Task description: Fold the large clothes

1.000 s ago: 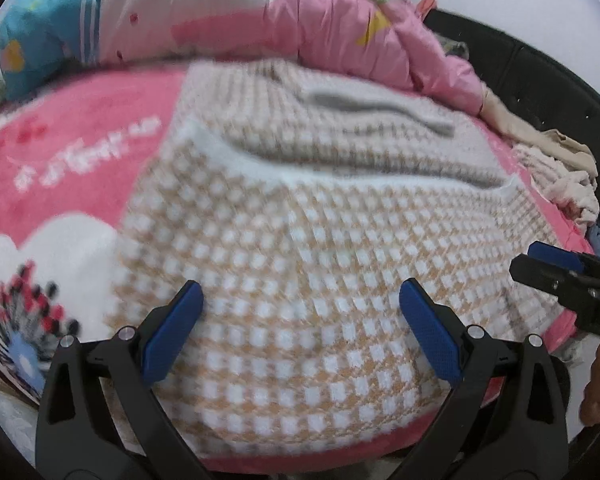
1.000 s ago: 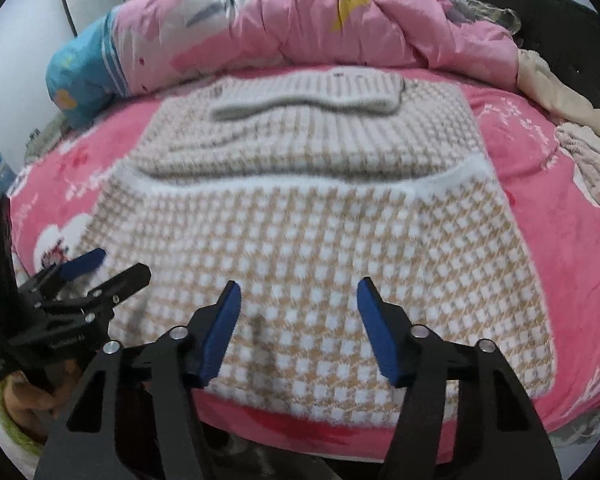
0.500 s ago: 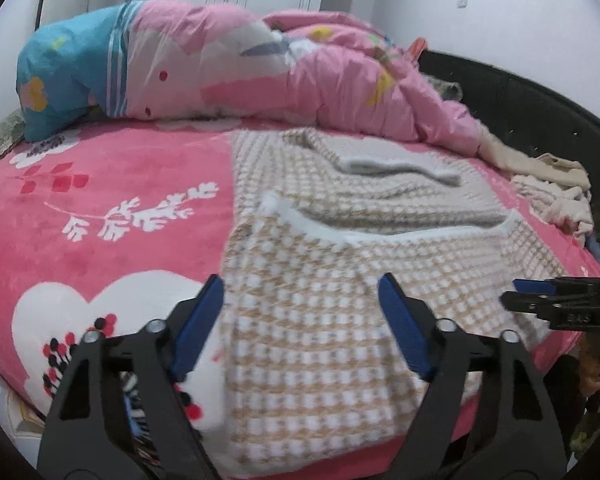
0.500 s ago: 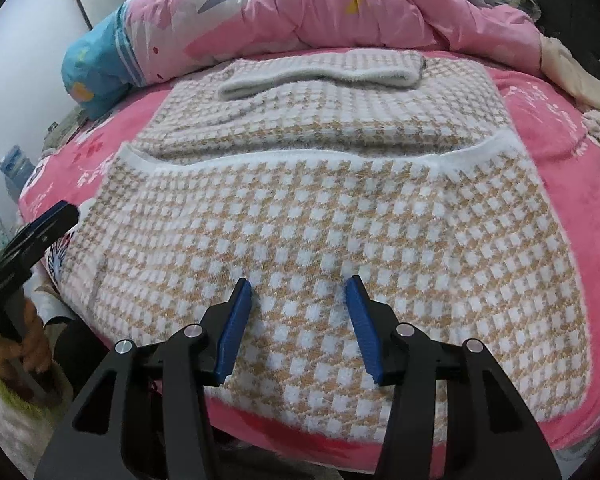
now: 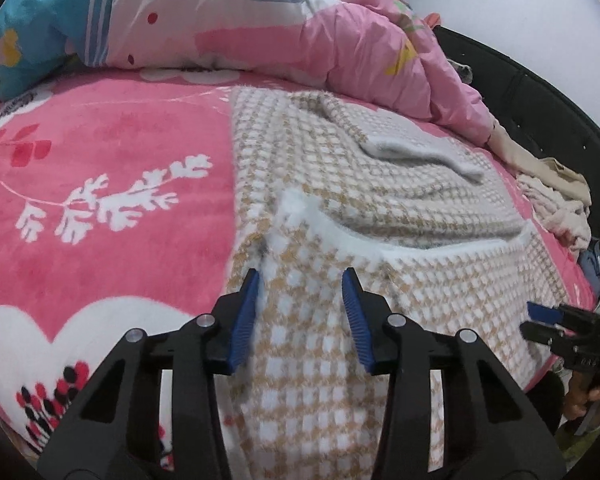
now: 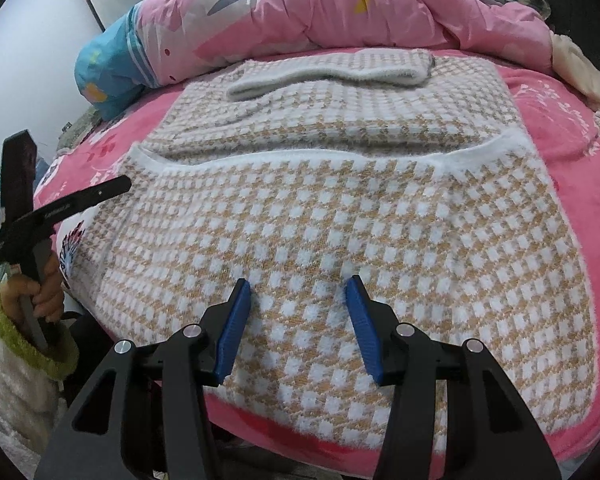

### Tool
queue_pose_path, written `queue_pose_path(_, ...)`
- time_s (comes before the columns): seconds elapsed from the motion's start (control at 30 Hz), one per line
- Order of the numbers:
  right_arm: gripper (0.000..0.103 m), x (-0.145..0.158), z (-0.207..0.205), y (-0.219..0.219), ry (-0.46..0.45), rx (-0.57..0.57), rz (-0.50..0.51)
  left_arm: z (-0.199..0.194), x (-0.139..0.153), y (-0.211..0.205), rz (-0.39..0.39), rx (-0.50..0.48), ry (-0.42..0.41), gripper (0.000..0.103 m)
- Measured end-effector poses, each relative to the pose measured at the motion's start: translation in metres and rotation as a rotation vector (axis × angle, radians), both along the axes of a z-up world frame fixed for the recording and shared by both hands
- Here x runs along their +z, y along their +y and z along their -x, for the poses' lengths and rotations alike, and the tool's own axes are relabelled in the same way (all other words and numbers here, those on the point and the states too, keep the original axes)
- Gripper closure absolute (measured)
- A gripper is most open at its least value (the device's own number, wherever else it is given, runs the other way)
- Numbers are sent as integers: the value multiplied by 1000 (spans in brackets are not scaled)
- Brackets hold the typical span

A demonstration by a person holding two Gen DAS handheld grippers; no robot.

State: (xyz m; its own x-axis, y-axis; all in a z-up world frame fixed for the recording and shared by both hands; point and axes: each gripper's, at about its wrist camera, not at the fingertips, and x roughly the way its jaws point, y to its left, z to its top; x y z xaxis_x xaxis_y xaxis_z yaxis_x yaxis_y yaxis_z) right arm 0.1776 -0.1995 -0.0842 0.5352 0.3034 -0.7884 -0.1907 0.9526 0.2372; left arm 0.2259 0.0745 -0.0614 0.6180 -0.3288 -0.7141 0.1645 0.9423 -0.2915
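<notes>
The tan-and-white checked knitted sweater (image 6: 340,216) lay flat on the pink floral fleece bedspread (image 5: 100,168), its lower part folded up so the white fuzzy hem band (image 6: 300,160) ran across the middle; a folded sleeve (image 6: 332,72) rested on the far end, near the pink patterned quilt (image 6: 340,8) heaped at the back.

The left gripper (image 5: 302,316) stood over the sweater's left edge near the corner of the hem band, its blue-padded fingers (image 5: 244,320) apart with knit between them, not pinched. The fabric there was bunched slightly.

The right gripper (image 6: 298,326) hovered over the near edge of the sweater, jaws parted, nothing held; whether its tips touched the knit could not be told.

A pile of beige clothes (image 5: 556,196) lay at the bed's right side.
</notes>
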Motion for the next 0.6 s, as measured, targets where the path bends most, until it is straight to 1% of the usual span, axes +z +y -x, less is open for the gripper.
queue_pose_path(0.07,54,0,0,-1,-1,2,-4,-8,-2,2,36,-9,24,63)
queue_pose_path(0.13,54,0,0,-2,1,3,-10,-12,1,2,65,-22,27,65)
queue_pose_path(0.2,54,0,1,-2,-1,4,-8,-10,9,0,128,-83,-5,65)
queue_pose_path(0.23,54,0,1,-2,-2,5,-6,-8,13,-2,142,-117,-17,65)
queue_pose_path(0.27,54,0,2,-2,-4,5,-5,-7,14,-4,133,-134,-19,65)
queue_pose_path(0.33,54,0,2,-2,-5,4,-6,-10,10,-10,69,-140,0,65)
queue_pose_path(0.37,54,0,3,-2,-5,4,-8,-12,8,-11,54,-139,12,65)
queue_pose_path(0.53,54,0,3,-2,-3,1,-9,-32,-11,-10,3,-88,103,64)
queue_pose_path(0.6,54,0,2,-1,-1,2,-5,-34,-11,-14,-21,-79,106,66)
